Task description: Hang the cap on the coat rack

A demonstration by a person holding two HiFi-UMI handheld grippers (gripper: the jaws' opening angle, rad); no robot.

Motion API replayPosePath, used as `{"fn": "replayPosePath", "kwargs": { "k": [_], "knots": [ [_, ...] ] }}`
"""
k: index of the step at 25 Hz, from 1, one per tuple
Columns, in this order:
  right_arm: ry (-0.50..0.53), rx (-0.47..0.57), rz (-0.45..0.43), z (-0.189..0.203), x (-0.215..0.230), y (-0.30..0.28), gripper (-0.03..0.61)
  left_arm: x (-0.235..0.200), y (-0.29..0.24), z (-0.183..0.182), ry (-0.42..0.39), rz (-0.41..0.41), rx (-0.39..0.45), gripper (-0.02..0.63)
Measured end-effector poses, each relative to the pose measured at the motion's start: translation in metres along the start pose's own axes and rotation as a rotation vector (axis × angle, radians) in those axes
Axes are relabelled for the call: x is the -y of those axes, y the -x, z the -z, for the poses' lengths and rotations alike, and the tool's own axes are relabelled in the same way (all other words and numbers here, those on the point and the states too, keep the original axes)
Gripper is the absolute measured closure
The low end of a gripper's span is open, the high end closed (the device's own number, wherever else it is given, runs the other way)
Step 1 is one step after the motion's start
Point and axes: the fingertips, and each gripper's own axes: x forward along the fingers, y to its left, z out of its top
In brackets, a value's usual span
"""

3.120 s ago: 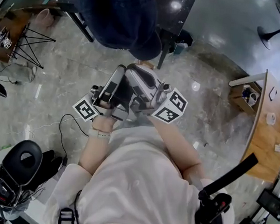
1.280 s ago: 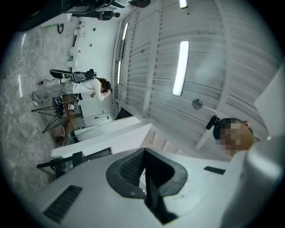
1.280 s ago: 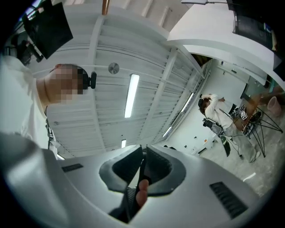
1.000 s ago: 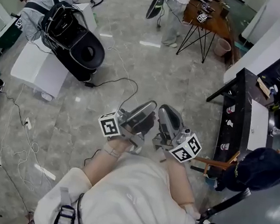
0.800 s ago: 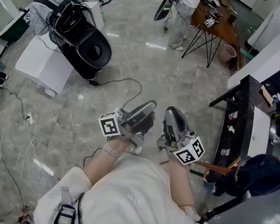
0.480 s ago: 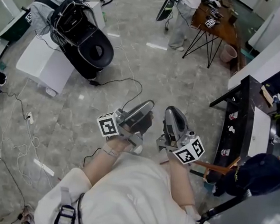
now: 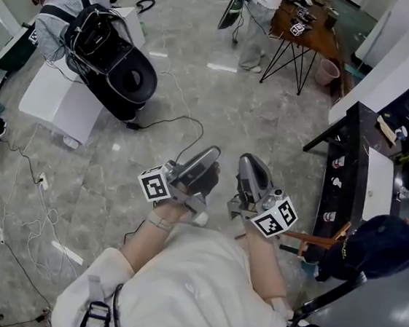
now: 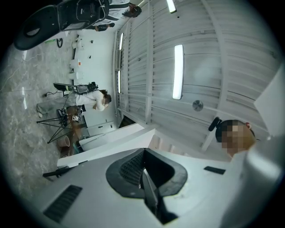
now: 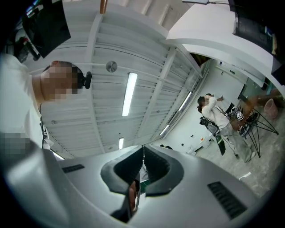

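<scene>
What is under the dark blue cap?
A wooden peg sticks out from under the cap; a black bar runs below. The cap covers what it hangs on.

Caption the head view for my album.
Left gripper and right gripper shut, empty; cap hangs on the coat rack.

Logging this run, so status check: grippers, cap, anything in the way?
Left gripper shut, empty. Right gripper shut, empty. Cap on the coat rack, apart from both grippers. No obstruction seen.
</scene>
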Motion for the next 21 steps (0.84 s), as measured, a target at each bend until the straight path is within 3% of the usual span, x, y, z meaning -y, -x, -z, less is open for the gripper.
{"fn": "replayPosePath", "kwargs": {
  "k": [16,21],
  "knots": [
    [-0.016,0.003,0.025,0.0022,0.0065,0.0027,0.549,-0.0028,0.0002,0.001,0.01,0.013,-0.011,0.606],
    [-0.015,0.003,0.02,0.0045,0.006,0.0035,0.549,-0.0066,0.0037,0.005,0.059,0.007,0.002,0.606]
  ]
}}
